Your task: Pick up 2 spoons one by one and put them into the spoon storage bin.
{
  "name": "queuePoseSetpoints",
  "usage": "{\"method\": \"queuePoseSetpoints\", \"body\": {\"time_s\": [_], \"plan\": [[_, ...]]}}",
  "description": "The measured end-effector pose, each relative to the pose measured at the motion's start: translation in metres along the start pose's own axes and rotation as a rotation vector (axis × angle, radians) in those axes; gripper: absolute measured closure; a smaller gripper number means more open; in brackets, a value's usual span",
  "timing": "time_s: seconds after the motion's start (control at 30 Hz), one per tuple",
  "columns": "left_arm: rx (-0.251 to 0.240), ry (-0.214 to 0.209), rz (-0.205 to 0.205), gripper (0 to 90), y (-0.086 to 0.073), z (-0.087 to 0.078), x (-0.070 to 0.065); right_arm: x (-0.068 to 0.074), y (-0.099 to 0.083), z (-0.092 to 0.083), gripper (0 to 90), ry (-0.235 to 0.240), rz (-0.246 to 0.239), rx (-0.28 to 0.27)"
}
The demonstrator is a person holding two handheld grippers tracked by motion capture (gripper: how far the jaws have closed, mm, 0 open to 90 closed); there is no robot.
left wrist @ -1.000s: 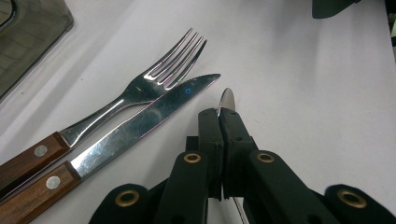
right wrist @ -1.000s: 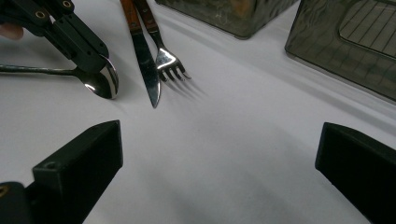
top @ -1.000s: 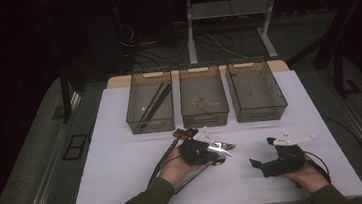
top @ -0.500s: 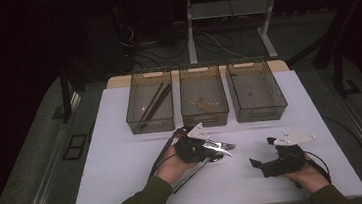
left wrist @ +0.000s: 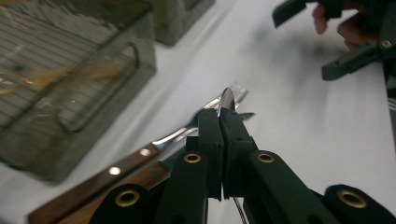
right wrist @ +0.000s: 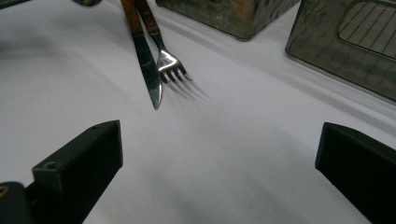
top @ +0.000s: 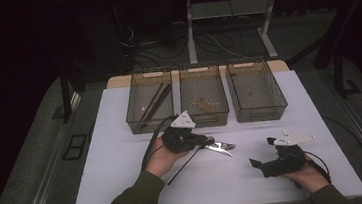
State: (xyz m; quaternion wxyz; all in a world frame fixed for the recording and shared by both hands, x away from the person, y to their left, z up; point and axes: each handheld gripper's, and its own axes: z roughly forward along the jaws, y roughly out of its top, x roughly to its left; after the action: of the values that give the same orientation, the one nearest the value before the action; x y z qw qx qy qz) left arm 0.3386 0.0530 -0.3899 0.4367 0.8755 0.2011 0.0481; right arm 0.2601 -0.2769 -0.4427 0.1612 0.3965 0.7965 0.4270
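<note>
My left gripper [top: 207,141] [left wrist: 219,116] hangs a little above the white table [top: 123,152], shut on a thin metal utensil [left wrist: 226,99] held edge-on. Its rounded end pokes out past the pads; which utensil it is I cannot tell. Beneath it a fork [left wrist: 236,89] [right wrist: 170,65] and a knife [left wrist: 246,115] [right wrist: 150,74], both wooden-handled, lie side by side. My right gripper [top: 263,153] [right wrist: 219,154] rests at the front right, open and with nothing between its fingers, pointing toward the knife and fork.
Three grey mesh bins stand in a row at the back. The left bin [top: 135,120] holds dark sticks, the middle bin [top: 205,115] some brownish pieces, the right bin [top: 259,112] little that I can make out. Cables trail from both grippers.
My left hand has lifted and drifted slightly toward the bins, carrying the metal utensil. The right hand has stayed put.
</note>
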Motion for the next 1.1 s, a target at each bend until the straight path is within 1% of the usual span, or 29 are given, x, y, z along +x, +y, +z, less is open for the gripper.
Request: {"method": "queuePoseSetpoints", "body": {"time_s": [0.07, 0.1, 0.13, 0.23, 0.27, 0.3, 0.43, 0.6, 0.63, 0.77, 0.87, 0.9, 0.93, 0.97, 1.0, 1.03, 1.1], "plan": [[-0.014, 0.016, -0.007, 88.9, 0.003, -0.003, 0.006, -0.001, 0.0, 0.0, 0.5, 0.002, -0.001, 0.001], [-0.023, 0.028, -0.011, 88.9, 0.006, -0.005, 0.01, 0.0, 0.0, 0.0, 0.5, 0.006, 0.021, 0.01], [-0.029, 0.037, -0.014, 88.9, 0.009, -0.006, 0.013, -0.001, 0.0, 0.0, 0.5, -0.001, 0.012, -0.001], [-0.049, 0.061, -0.023, 88.9, 0.016, -0.008, 0.023, 0.0, 0.0, 0.001, 0.5, 0.002, 0.018, 0.004], [-0.053, 0.068, -0.03, 88.9, 0.019, -0.009, 0.026, -0.001, 0.0, 0.001, 0.5, -0.001, 0.011, -0.001], [-0.058, 0.08, -0.024, 88.9, 0.023, -0.01, 0.03, -0.001, 0.0, 0.001, 0.5, -0.002, 0.011, -0.002], [-0.078, 0.114, -0.047, 88.9, 0.035, -0.01, 0.045, -0.001, -0.001, 0.001, 0.5, -0.001, 0.014, -0.001], [-0.106, 0.159, -0.069, 88.9, 0.051, -0.007, 0.064, -0.001, -0.001, 0.001, 0.5, -0.005, 0.014, -0.001], [-0.106, 0.166, -0.071, 88.9, 0.054, -0.007, 0.067, -0.001, -0.001, 0.001, 0.5, -0.004, 0.015, -0.003], [-0.114, 0.195, -0.078, 88.9, 0.07, -0.005, 0.079, -0.002, -0.001, 0.0, 0.5, -0.007, 0.019, -0.006], [-0.117, 0.213, -0.073, 88.9, 0.08, -0.004, 0.086, -0.002, -0.001, -0.001, 0.5, -0.007, 0.023, -0.011], [-0.122, 0.22, -0.068, 88.8, 0.084, -0.003, 0.09, -0.002, -0.001, -0.001, 0.5, -0.008, 0.022, -0.011], [-0.135, 0.222, -0.078, 88.9, 0.087, -0.002, 0.093, -0.002, -0.001, -0.001, 0.5, -0.008, 0.021, -0.01], [-0.136, 0.225, -0.08, 88.8, 0.088, -0.001, 0.095, -0.002, -0.001, -0.001, 0.5, -0.008, 0.019, -0.008], [-0.138, 0.232, -0.07, 88.9, 0.091, 0.002, 0.101, -0.002, -0.001, -0.001, 0.5, -0.009, 0.018, -0.006], [-0.141, 0.236, -0.083, 88.9, 0.093, 0.004, 0.103, -0.002, -0.001, -0.001, 0.5, -0.01, 0.017, -0.006], [-0.145, 0.248, -0.084, 88.8, 0.097, 0.009, 0.111, -0.002, -0.001, -0.001, 0.5, -0.01, 0.021, -0.01]]}}
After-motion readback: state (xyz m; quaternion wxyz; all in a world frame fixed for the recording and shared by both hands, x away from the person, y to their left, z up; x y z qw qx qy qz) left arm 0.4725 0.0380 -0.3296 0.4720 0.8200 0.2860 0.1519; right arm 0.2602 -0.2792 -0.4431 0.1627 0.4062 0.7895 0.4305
